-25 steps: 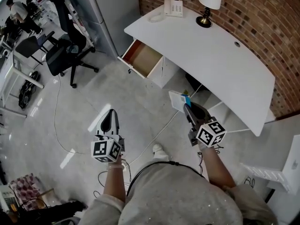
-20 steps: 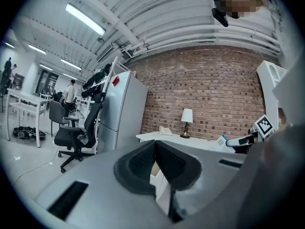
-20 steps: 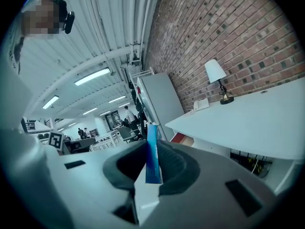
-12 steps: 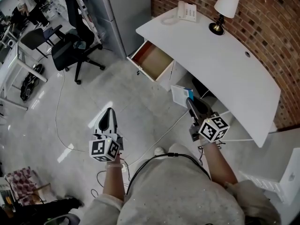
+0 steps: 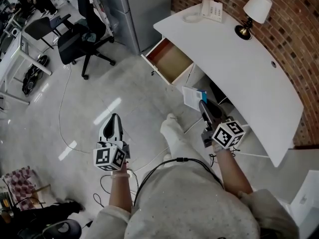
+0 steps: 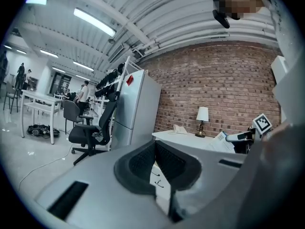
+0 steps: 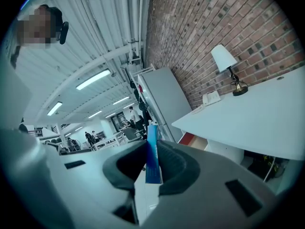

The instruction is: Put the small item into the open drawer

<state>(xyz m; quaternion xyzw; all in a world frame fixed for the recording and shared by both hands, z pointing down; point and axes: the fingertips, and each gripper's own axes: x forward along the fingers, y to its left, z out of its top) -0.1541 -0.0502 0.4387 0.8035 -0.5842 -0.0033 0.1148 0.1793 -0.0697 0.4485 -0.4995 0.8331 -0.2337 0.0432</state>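
This is an office. A white desk [image 5: 239,59] holds a telephone [image 5: 213,9] and lamp [image 5: 257,6], a swivel chair [image 5: 75,39] nearby. Farther back stand what look like more workstations [image 6: 35,101].

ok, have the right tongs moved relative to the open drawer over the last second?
Yes. In the head view the right tongs, shut on the small box, are nearer the open drawer; the gap has shrunk.

The white surface [image 5: 239,68] carries a telephone [image 5: 212,10] at its far end and a table lamp [image 5: 257,6] near it, well apart from the bare near end. Its drawer [image 5: 169,61] stands pulled open below the far-left corner. On the pale floor [image 5: 99,98] a thin cable [image 5: 59,116] trails, and an office chair [image 5: 82,34] stands farther off.
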